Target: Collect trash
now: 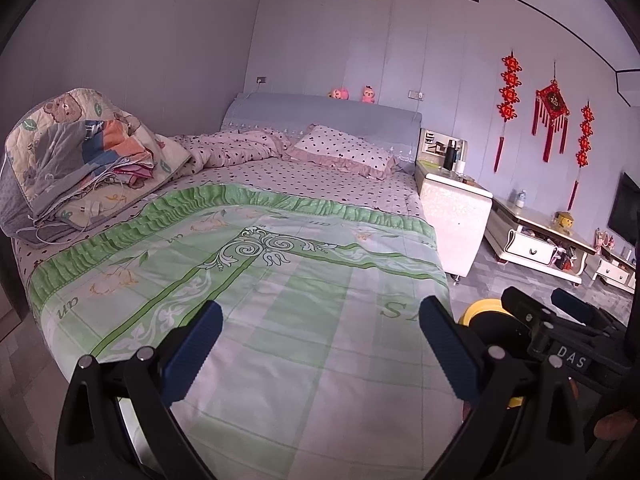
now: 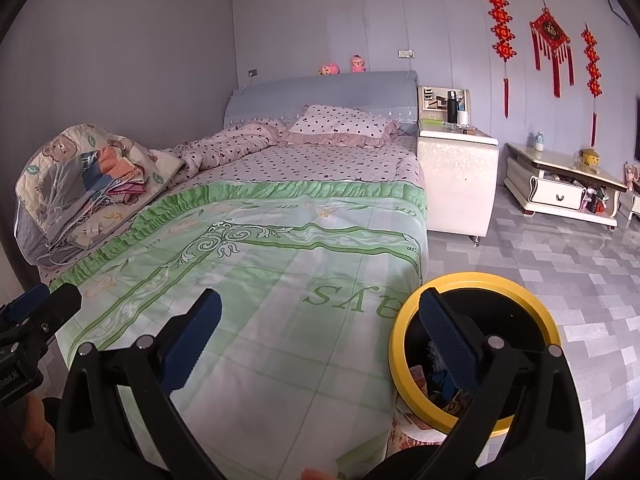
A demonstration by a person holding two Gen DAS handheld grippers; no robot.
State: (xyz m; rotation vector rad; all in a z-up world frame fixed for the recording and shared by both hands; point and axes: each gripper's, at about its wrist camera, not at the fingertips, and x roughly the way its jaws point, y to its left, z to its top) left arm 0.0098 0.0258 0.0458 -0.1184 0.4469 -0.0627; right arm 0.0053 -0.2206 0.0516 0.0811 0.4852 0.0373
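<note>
A yellow-rimmed trash bin [image 2: 404,344] stands on the floor at the bed's near right corner, with scraps of trash inside [image 2: 434,376]. Its rim also shows in the left wrist view [image 1: 478,312]. My right gripper [image 2: 320,320] is open and empty, with its right finger over the bin's mouth and its left finger over the bed. My left gripper [image 1: 320,328] is open and empty above the green bedspread [image 1: 260,300]. The right gripper also shows at the right of the left wrist view [image 1: 560,304]. No loose trash shows on the bed.
The bed [image 2: 280,184] has a dotted pillow [image 2: 340,120] and a pile of folded quilts [image 2: 92,176] at its left. A white nightstand [image 2: 456,176] and a low TV cabinet [image 2: 560,184] stand to the right. Grey tiled floor [image 2: 560,272] lies beside the bin.
</note>
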